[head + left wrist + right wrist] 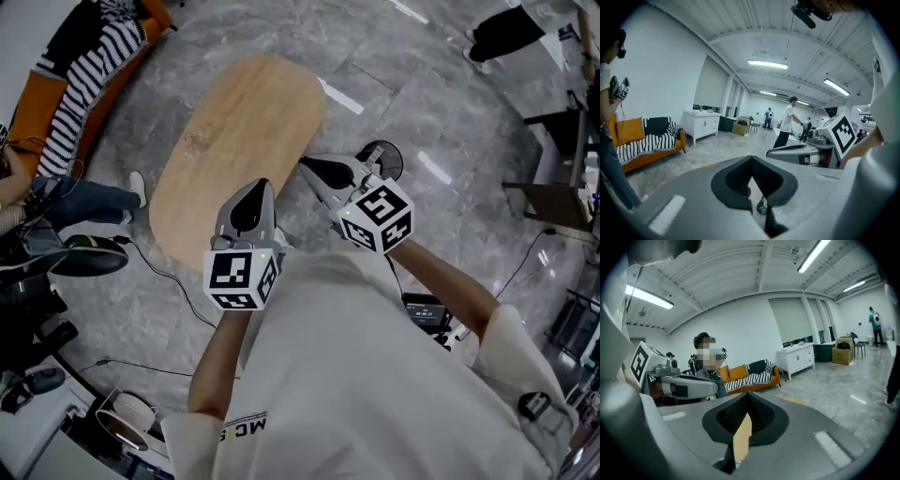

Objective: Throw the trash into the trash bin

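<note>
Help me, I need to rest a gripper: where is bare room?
The oval wooden table is bare all over, beyond the left gripper and right gripper. Crowded: the floor at left, with cable and seated person.

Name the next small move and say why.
Probably look around to find the trash first. The left gripper and right gripper both hover with jaws together on nothing, and I can make out no trash on the wooden table below them.
</note>
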